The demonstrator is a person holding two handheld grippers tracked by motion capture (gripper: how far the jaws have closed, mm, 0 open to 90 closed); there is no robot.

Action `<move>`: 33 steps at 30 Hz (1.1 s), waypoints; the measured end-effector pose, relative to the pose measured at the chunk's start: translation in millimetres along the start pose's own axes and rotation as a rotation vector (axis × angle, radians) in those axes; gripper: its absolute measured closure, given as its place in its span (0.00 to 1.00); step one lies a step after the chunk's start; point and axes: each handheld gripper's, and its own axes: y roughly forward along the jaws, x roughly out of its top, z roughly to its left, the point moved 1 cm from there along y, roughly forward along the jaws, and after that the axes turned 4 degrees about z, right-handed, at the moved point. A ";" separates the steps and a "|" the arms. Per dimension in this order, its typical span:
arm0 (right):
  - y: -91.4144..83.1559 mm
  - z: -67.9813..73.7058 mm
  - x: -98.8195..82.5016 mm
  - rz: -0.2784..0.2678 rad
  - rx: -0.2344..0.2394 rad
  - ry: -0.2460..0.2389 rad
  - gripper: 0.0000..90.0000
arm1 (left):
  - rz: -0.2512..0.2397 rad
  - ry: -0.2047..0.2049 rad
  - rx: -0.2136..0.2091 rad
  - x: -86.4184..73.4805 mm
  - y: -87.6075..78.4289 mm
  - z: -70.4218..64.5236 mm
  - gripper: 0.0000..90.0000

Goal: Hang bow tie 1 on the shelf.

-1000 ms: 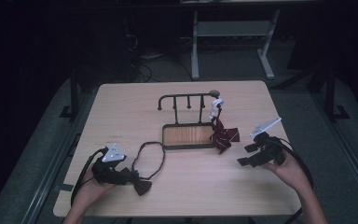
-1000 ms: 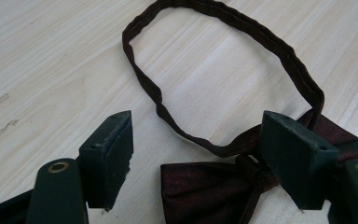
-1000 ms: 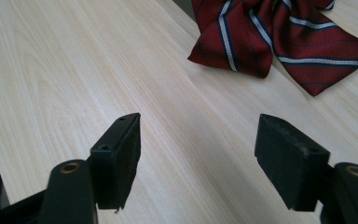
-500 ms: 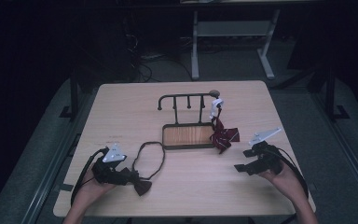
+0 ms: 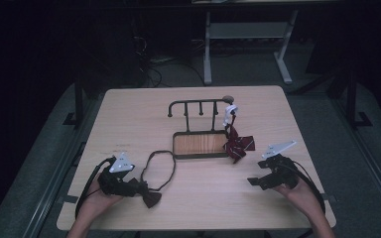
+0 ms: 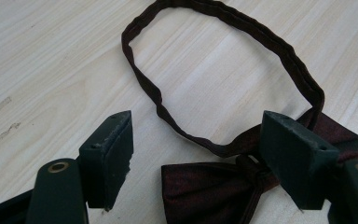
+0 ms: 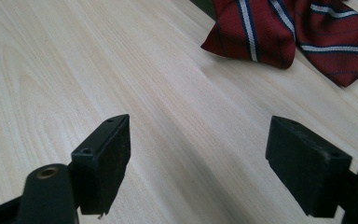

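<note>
High view: a pale wooden bench (image 5: 129, 119) carries a black rack (image 5: 198, 124) with a striped bow tie (image 5: 238, 145) at its right end. Near the front left lies a dark bow tie (image 6: 205, 191), between the wide-open left gripper (image 6: 196, 158) fingers, ungripped. Right gripper (image 7: 198, 158) fingers have just been opening, empty.
</note>
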 end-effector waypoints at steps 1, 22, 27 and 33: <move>-0.1 0.0 -0.3 -0.001 0.002 0.007 0.24 | 0.000 -0.001 0.000 -0.1 0.0 0.1 0.30; 1.4 0.2 -3.1 -0.009 -0.022 -0.009 0.19 | 0.000 0.006 0.014 5.5 -1.7 -0.1 0.30; -0.4 0.0 -3.8 -0.012 -0.032 -0.008 0.19 | 0.005 0.009 0.001 12.7 -1.4 0.9 0.30; -2.3 -0.9 -6.4 -0.013 -0.028 -0.002 0.19 | 0.025 0.014 -0.014 24.3 0.3 3.5 0.34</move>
